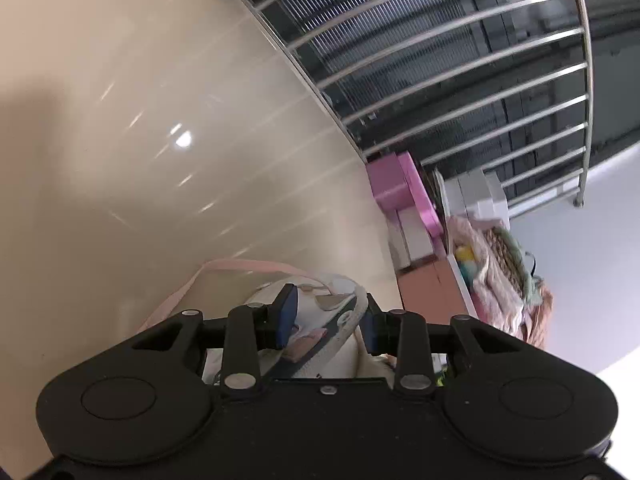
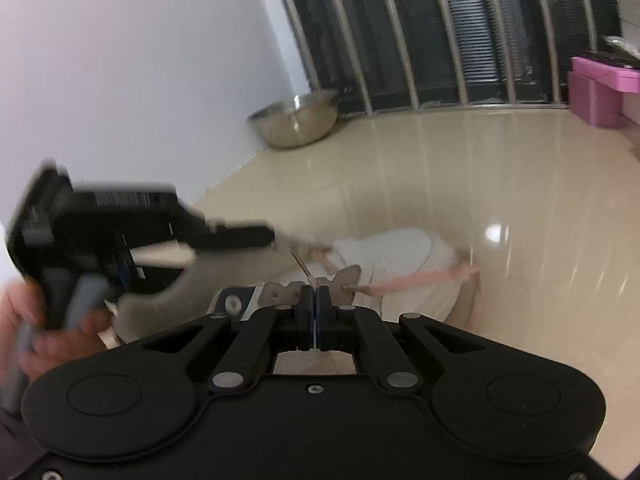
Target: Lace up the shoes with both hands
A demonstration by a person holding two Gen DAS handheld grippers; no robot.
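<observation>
Right gripper, bottom centre of its view, points down at one white shoe; jaws fully closed, pinching a thin lace tip (pink lace trails right). Left gripper, rolled sideways, jaws part open astride the shoe's top; contact unclear. One hand at lower left grips its handle. Farther back: one steel bowl, two pink boxes.

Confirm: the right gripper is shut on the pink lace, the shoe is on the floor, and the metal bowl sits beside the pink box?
Not quite. The bowl sits in the far corner by the white wall, well apart from the pink box, as the right wrist view shows. The right gripper is shut on the lace, and the shoe is on the floor.
</observation>
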